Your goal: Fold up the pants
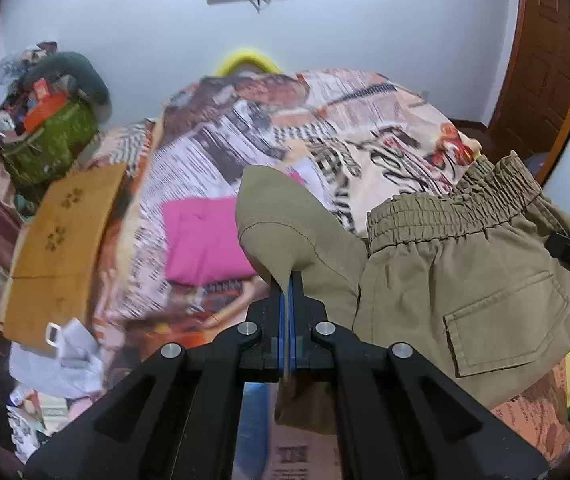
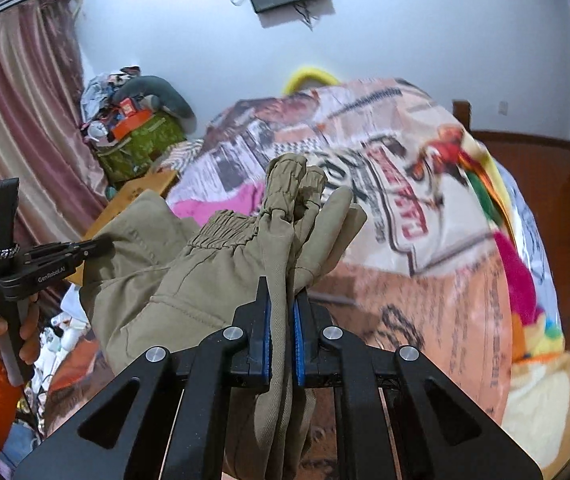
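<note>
Bed (image 1: 213, 168): covered by a printed spread, filling the middle of both views.
Pants (image 1: 465, 264): olive, held up above the bed between the two grippers; elastic waistband bunched at the top, back pocket facing the left camera.
Board (image 1: 61, 248): tan, lying at the bed's left edge.
Pink cloth (image 1: 201, 240): folded flat on the spread, behind the pants.
Left gripper (image 1: 286, 292): jaws clamped on a fold of pant fabric.
Right gripper (image 2: 282, 304): jaws pinching bunched fabric by the waistband.
</note>
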`<action>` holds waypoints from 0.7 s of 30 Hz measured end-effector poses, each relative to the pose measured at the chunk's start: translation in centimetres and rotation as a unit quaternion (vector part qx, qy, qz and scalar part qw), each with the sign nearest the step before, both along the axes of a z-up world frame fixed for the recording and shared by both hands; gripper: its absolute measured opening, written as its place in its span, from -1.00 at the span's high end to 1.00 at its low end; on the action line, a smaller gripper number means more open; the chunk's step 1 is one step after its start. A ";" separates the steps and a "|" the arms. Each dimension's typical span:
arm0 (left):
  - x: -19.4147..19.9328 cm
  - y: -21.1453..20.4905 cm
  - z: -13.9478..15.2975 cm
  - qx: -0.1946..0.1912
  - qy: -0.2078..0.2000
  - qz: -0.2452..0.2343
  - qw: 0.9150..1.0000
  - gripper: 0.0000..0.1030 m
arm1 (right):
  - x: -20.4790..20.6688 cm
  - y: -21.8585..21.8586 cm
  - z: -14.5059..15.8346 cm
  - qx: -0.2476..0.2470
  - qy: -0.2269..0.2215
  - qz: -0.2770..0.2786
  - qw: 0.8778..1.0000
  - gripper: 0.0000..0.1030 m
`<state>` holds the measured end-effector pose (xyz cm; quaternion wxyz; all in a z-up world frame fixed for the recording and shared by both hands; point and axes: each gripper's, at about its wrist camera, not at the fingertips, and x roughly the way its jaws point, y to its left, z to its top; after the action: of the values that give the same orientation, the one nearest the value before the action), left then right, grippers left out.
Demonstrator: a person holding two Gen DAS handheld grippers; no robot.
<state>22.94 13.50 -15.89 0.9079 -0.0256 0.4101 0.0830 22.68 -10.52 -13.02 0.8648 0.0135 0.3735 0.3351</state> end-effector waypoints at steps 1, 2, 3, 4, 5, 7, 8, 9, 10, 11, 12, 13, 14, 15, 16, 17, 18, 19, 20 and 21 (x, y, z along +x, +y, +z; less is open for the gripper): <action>0.0 0.3 0.3 0.002 -0.003 0.002 1.000 0.98 | 0.1 0.5 0.3 0.000 -0.005 0.003 1.000 0.85; 0.0 0.8 0.7 0.005 -0.008 0.006 1.000 0.98 | 0.4 1.2 0.6 -0.001 -0.010 0.007 1.000 0.85; 0.2 1.4 1.0 0.008 -0.010 0.010 1.000 0.98 | 0.7 1.9 0.9 -0.001 -0.013 0.012 1.000 0.85; 0.3 1.8 1.2 0.010 -0.013 0.014 1.000 0.98 | 1.0 2.5 1.1 -0.001 -0.017 0.017 1.000 0.85; 0.5 2.2 1.3 0.012 -0.014 0.016 1.000 0.98 | 1.4 3.5 1.5 -0.003 -0.022 0.023 0.999 0.85; 0.8 3.2 1.5 0.017 -0.016 0.025 0.999 0.98 | 1.8 4.7 1.9 -0.004 -0.030 0.032 0.999 0.85; 0.9 3.8 1.6 0.019 -0.017 0.030 0.999 0.98 | 2.1 5.5 2.1 -0.005 -0.035 0.037 0.999 0.85; 1.2 4.7 1.7 0.018 -0.019 0.037 0.999 0.98 | 2.3 6.2 2.4 -0.007 -0.040 0.041 0.998 0.85; 1.4 5.4 1.7 0.018 -0.020 0.042 0.999 0.98 | 2.6 6.8 2.5 -0.007 -0.044 0.045 0.998 0.85; 1.6 6.0 1.8 0.017 -0.022 0.047 0.999 0.98 | 2.9 7.6 2.7 -0.008 -0.047 0.049 0.998 0.85; 1.9 7.0 1.8 0.016 -0.023 0.054 0.998 0.98 | 3.2 8.3 2.8 -0.009 -0.051 0.052 0.997 0.85; 2.1 7.7 1.8 0.016 -0.024 0.059 0.998 0.98 | 3.6 8.9 2.9 -0.010 -0.053 0.056 0.997 0.85; 2.4 8.3 1.8 0.016 -0.024 0.062 0.998 0.98 | 4.0 9.8 2.9 -0.010 -0.055 0.060 0.997 0.85; 2.7 9.1 1.8 0.017 -0.024 0.067 0.997 0.98 | 4.4 10.5 2.9 -0.010 -0.057 0.062 0.996 0.85; 3.0 9.8 1.7 0.019 -0.024 0.070 0.997 0.98 | 4.8 11.2 2.8 -0.010 -0.058 0.065 0.996 0.85; 3.3 10.4 1.6 0.022 -0.024 0.073 0.997 0.98 | 5.2 12.0 2.7 -0.011 -0.058 0.068 0.996 0.85; 3.7 11.1 1.4 0.025 -0.024 0.078 0.996 0.98 | 5.6 12.7 2.6 -0.011 -0.059 0.070 0.996 0.85; 4.1 11.8 1.2 0.026 -0.025 0.083 0.996 0.98 | 6.2 13.7 2.3 -0.012 -0.059 0.073 0.995 0.85; 4.4 12.4 1.0 0.026 -0.025 0.086 0.996 0.98 | 6.6 14.5 2.1 -0.013 -0.058 0.075 0.995 0.85; 5.0 13.3 0.6 0.023 -0.024 0.093 0.995 0.98 | 7.2 15.1 2.0 -0.013 -0.058 0.077 0.995 0.85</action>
<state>27.95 26.82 -15.31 0.9062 -0.0450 0.3819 0.1758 29.89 4.58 -11.02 0.8567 -0.0461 0.3270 0.3963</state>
